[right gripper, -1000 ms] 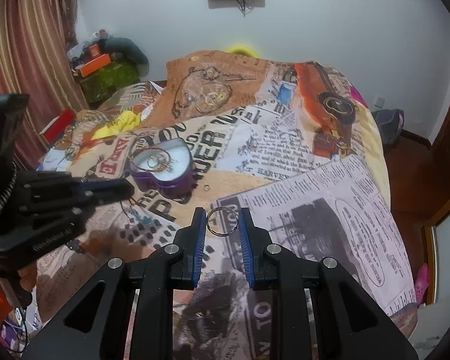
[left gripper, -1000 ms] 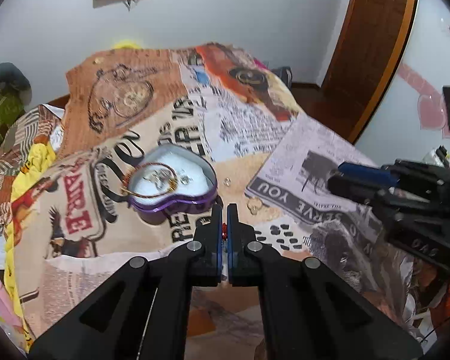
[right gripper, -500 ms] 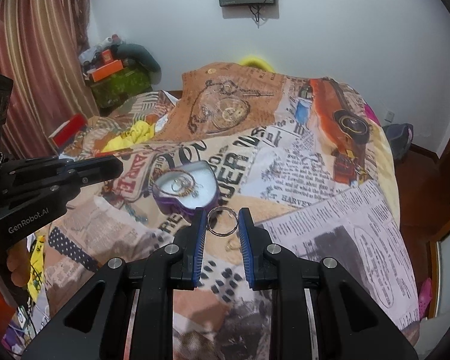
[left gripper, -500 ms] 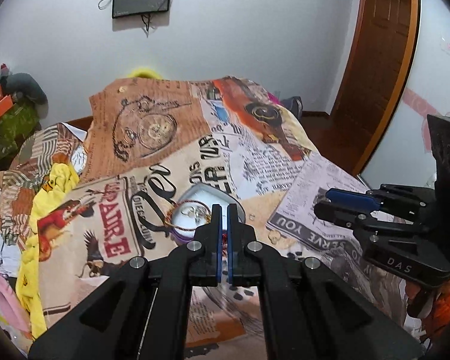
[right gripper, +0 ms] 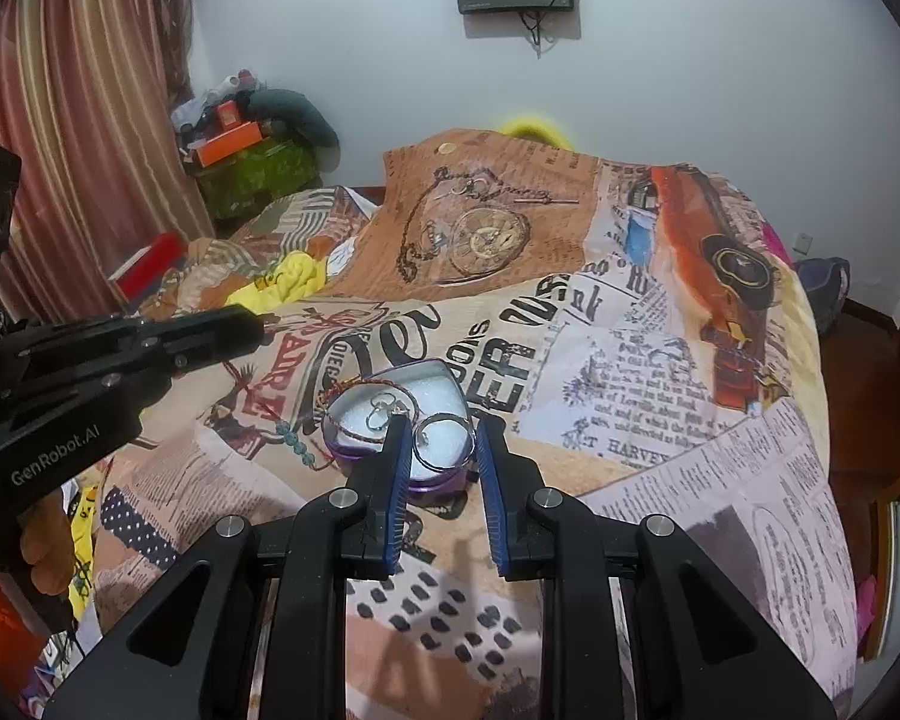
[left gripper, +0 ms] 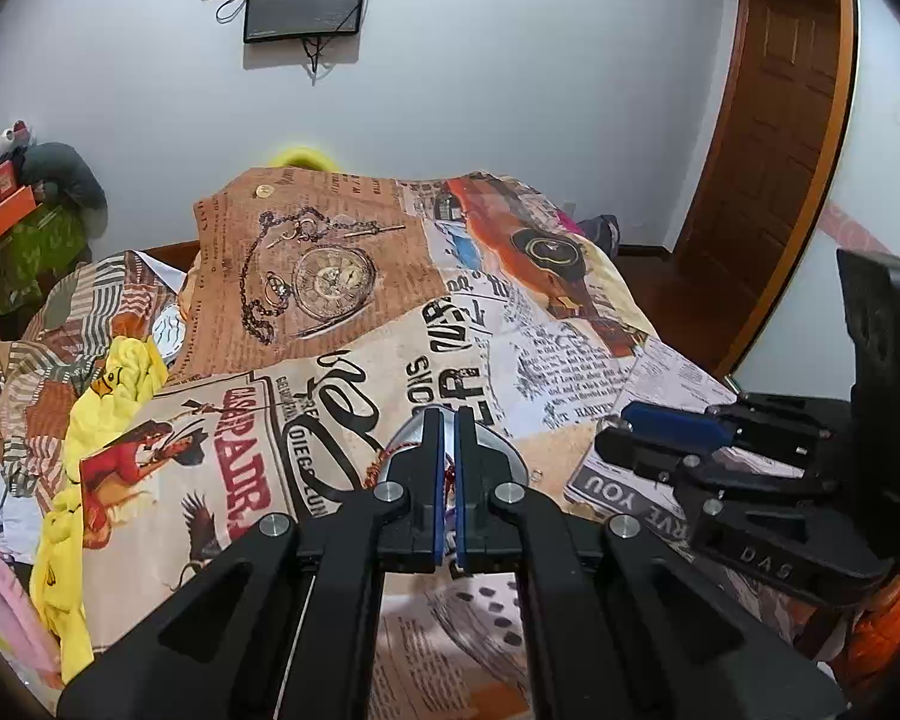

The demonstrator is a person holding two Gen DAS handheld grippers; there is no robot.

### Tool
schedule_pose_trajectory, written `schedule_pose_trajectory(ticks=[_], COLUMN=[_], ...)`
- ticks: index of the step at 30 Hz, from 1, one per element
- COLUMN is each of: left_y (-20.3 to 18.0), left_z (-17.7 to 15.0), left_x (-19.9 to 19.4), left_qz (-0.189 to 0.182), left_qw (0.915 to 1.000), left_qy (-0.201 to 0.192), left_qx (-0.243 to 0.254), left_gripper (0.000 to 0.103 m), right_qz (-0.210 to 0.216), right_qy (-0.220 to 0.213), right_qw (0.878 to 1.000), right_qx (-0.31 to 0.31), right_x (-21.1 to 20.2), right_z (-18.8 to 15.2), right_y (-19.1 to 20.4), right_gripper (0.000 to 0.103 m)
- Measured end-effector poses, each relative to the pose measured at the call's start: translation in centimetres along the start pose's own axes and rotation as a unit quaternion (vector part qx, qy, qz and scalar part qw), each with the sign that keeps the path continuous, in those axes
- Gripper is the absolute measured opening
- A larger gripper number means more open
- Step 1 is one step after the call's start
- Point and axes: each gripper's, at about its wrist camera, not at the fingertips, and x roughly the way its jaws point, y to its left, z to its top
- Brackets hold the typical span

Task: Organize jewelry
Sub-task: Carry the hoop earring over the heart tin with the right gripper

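Note:
A purple heart-shaped box [right gripper: 429,384] with a white lining lies open on the patterned bedspread. It holds a braided bracelet [right gripper: 354,387] and small silver pieces. My right gripper [right gripper: 441,438] is shut on a silver ring [right gripper: 444,443] and holds it over the box's near edge. My left gripper [left gripper: 448,468] is shut on a red beaded cord [left gripper: 448,476]; in the right wrist view the cord with teal beads [right gripper: 294,441] hangs down left of the box. In the left wrist view the box [left gripper: 501,457] is mostly hidden behind the fingers.
The bedspread [right gripper: 630,330] covers the bed. A small ring [left gripper: 535,473] lies on it right of the box. Clothes and boxes [right gripper: 240,138] pile up at the far left by a curtain. A wooden door [left gripper: 768,138] stands at the right.
Both grippers have risen and moved towards the box. The right gripper with the silver ring is now over the box's near edge. The left gripper stays shut on the cord.

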Motion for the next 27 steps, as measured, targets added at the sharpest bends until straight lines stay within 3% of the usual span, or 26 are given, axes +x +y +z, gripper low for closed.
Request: schedule_pose_trajectory(ticks=[12, 27], left_y=[1.9, 1.0], left_z=[1.1, 4.1], left_x=[2.3, 2.2], left_qz=[-0.01, -0.032], left_qw=[0.9996, 0.9988], left_qy=[-0.001, -0.035], left_qx=[-0.025, -0.011], left_gripper=[0.001, 0.001], right_qz=[0.014, 0.025], right_qy=[0.028, 0.048], right_qw=[1.0, 0.999], right_qx=[-0.005, -0.007], right_x=[3.8, 6.0], right_z=[0.5, 0.3], right_y=[0.0, -0.2], right_gripper=[0.02, 0.02])
